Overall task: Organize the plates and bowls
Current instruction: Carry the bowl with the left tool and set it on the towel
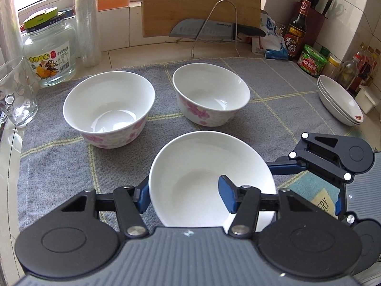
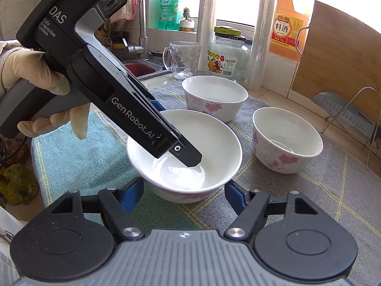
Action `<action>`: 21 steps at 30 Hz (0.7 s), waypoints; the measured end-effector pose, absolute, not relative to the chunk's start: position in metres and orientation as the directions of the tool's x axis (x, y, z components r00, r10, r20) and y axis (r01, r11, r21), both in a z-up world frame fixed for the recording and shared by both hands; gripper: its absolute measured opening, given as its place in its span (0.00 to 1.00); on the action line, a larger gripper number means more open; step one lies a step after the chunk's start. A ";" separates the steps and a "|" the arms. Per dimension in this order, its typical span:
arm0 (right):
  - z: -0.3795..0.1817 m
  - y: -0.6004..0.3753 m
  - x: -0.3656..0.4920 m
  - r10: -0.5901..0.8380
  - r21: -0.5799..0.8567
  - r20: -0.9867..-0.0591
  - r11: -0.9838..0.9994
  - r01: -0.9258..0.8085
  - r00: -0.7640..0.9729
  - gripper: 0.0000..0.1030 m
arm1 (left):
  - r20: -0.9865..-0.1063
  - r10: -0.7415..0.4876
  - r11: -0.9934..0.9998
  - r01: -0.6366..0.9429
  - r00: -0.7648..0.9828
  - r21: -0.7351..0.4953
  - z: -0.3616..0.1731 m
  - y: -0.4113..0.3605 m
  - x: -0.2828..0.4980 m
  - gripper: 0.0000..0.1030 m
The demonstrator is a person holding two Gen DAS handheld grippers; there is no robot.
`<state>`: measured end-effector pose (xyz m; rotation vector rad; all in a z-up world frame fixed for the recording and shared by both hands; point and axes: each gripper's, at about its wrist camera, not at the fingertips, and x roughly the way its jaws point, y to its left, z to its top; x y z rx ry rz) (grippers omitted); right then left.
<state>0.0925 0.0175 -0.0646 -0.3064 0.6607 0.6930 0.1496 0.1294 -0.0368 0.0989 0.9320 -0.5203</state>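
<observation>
Three white bowls with pink flowers stand on a grey checked cloth [image 1: 59, 155]. My left gripper [image 1: 184, 194] is open astride the near bowl's [image 1: 204, 166] left rim: one blue finger outside the wall, the other inside. The same bowl shows in the right wrist view [image 2: 214, 143] with the left gripper [image 2: 188, 157] reaching into it. My right gripper [image 2: 184, 194] is open and empty, its fingers on either side of that bowl's base. Two more bowls stand behind, one at left [image 1: 109, 104] and one at right [image 1: 212, 93]. Stacked white plates [image 1: 340, 100] sit at the far right.
A glass mug [image 1: 14, 93], a jar [image 1: 50, 47] and plastic rolls [image 1: 87, 21] stand at the left. A cutting board [image 1: 200, 2] and knife [image 1: 214, 28] on a wire rack stand behind. Sauce bottles [image 1: 297, 28] line the right. A sink [image 2: 140, 68] lies at the far left.
</observation>
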 end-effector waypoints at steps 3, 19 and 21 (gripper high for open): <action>-0.064 0.016 0.092 0.487 -0.044 -0.655 0.739 -0.672 0.578 0.76 | -0.786 -0.396 0.870 0.469 0.475 -0.155 -0.035 0.129 0.149 0.54; -0.052 -0.031 0.074 0.380 -0.058 -0.665 0.832 -0.552 0.643 0.77 | -0.772 -0.481 0.792 0.584 0.416 -0.179 -0.029 0.072 0.147 0.55; -0.051 -0.039 0.071 0.356 -0.062 -0.664 0.850 -0.523 0.657 0.77 | -0.767 -0.498 0.776 0.604 0.405 -0.185 -0.029 0.062 0.147 0.55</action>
